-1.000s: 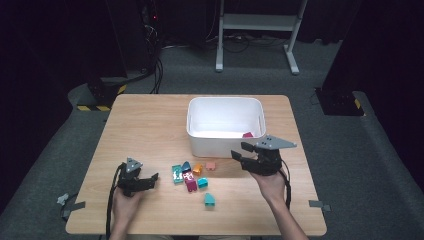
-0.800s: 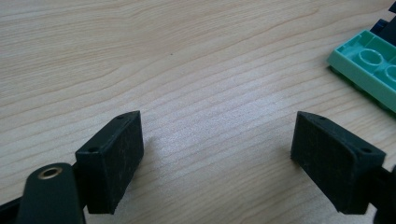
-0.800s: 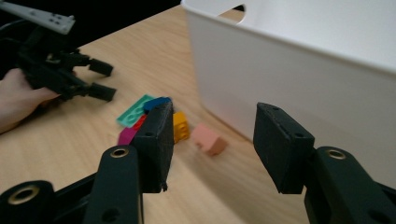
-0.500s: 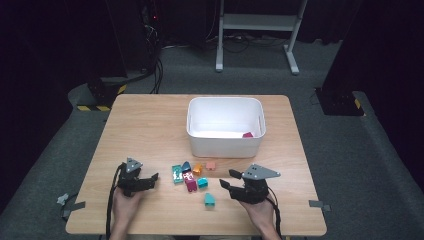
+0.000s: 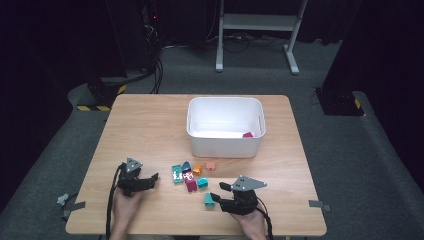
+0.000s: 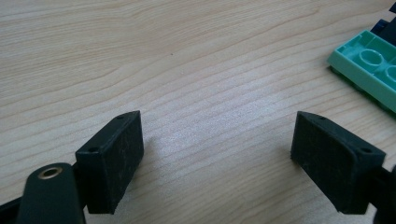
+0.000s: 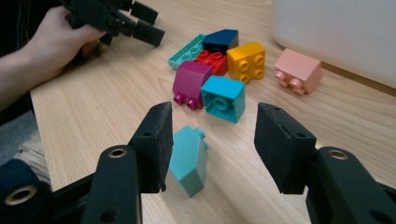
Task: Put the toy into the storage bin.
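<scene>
While spread wide, right gripper jaws around teal block.

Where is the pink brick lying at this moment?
In the high view, the pink brick lies on the table just in front of the white bin, at the right end of the brick cluster, beside the orange brick.
</scene>
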The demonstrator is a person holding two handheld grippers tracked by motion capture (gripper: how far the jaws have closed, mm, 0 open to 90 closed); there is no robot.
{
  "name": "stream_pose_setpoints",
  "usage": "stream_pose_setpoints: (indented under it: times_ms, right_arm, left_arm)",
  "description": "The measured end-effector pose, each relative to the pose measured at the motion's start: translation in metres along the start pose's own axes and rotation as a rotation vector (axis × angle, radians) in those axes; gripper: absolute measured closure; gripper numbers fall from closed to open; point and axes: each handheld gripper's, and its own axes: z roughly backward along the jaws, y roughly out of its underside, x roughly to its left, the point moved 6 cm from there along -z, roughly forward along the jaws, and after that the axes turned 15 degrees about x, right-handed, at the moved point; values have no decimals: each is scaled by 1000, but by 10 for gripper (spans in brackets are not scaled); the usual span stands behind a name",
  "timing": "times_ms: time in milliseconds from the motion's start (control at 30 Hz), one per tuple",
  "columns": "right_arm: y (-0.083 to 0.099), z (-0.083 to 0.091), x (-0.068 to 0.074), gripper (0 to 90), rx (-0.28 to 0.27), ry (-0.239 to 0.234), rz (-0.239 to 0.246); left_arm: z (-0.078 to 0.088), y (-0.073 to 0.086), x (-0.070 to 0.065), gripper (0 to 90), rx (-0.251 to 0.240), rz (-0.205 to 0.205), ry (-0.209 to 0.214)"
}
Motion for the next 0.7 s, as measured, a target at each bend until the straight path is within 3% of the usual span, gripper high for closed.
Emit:
stream_pose_setpoints:
  times_ms: [700]
  right_arm:
    - [4, -27, 17, 461, 65, -31, 48]
  left_arm:
    - [0, 0, 0, 172, 0, 3, 3]
